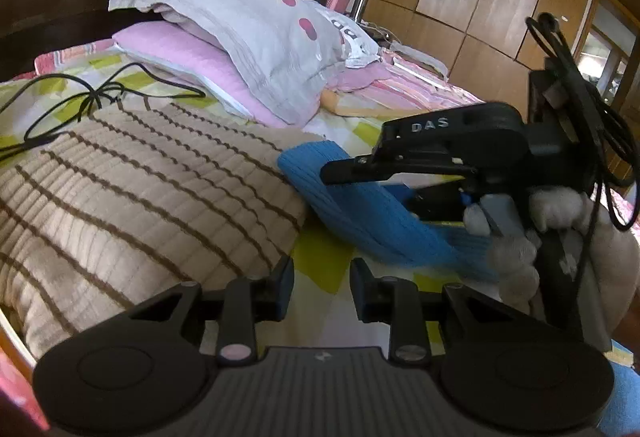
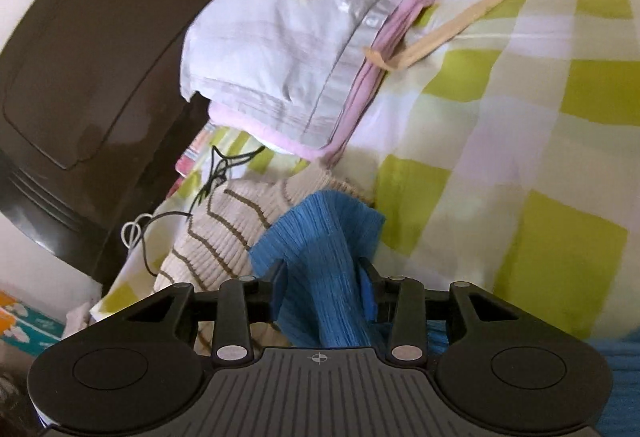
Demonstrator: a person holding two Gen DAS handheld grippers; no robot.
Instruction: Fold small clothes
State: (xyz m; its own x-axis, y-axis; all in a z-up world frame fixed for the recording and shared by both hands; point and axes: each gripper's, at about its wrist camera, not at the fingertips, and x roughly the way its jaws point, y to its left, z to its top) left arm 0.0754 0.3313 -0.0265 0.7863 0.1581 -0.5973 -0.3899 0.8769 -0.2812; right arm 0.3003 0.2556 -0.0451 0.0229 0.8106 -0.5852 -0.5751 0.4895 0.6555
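The blue ribbed garment (image 2: 320, 257) is lying on the checked bedspread (image 2: 520, 141), touching the striped beige sweater (image 1: 132, 189). My right gripper (image 2: 326, 289) is clamping its bunched fabric; my left gripper (image 1: 322, 287) is hanging unclenched, gripping nothing.

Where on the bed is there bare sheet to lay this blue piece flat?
Bare checked sheet lies right of the blue garment, below the pillows. Crowded left: striped sweater and cable.
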